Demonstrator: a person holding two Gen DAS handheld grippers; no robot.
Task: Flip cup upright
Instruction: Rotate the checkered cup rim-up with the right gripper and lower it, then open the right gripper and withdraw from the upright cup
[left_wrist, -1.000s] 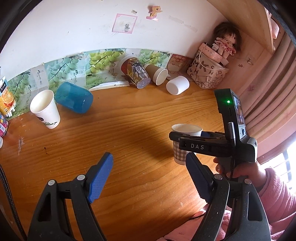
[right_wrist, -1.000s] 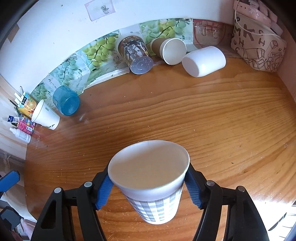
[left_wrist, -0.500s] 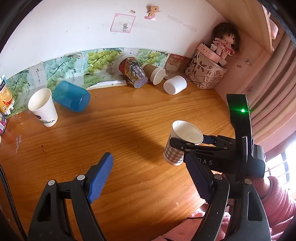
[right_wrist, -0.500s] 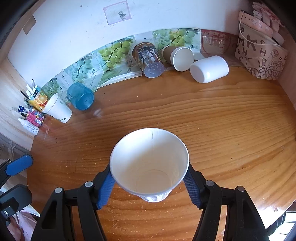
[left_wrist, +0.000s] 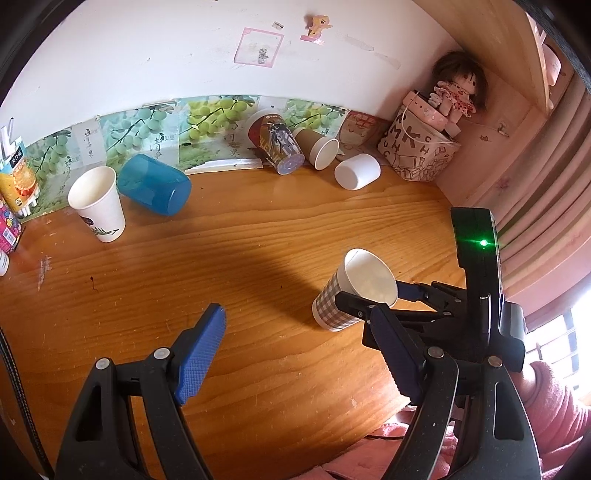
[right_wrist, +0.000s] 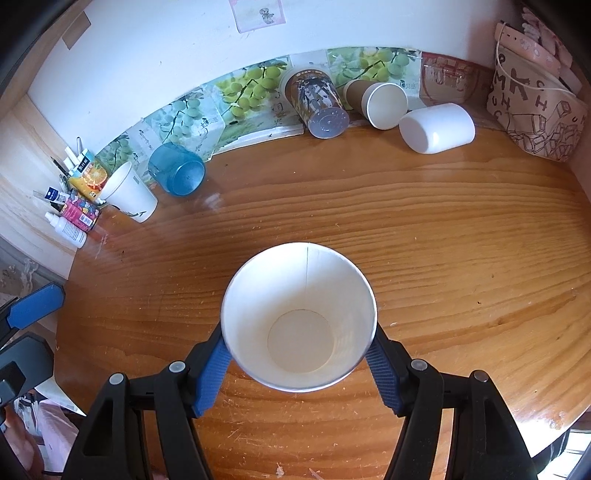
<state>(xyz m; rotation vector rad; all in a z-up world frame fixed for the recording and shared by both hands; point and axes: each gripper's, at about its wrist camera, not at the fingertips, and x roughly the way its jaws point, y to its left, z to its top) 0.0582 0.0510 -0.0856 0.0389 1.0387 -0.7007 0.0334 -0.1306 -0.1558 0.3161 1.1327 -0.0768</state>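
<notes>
My right gripper (right_wrist: 299, 363) is shut on a checked paper cup (right_wrist: 299, 317) near its rim. I look straight down into its white inside. In the left wrist view the cup (left_wrist: 347, 299) hangs tilted above the wooden table (left_wrist: 240, 240), mouth up and to the right, held by the right gripper (left_wrist: 373, 299). My left gripper (left_wrist: 295, 354) is open and empty, low over the front of the table, left of the cup.
Along the back wall lie a blue cup (left_wrist: 153, 184), a printed cup (left_wrist: 277, 144), a brown cup (left_wrist: 317, 147) and a white cup (left_wrist: 356, 171). A white paper cup (left_wrist: 98, 203) stands upright at left. A printed bag (left_wrist: 417, 151) sits back right. Bottles (right_wrist: 70, 218) crowd the left corner.
The right gripper has lifted the checked cup off the table and tipped it over, so its mouth now faces the right wrist camera. The left gripper has stayed open.
</notes>
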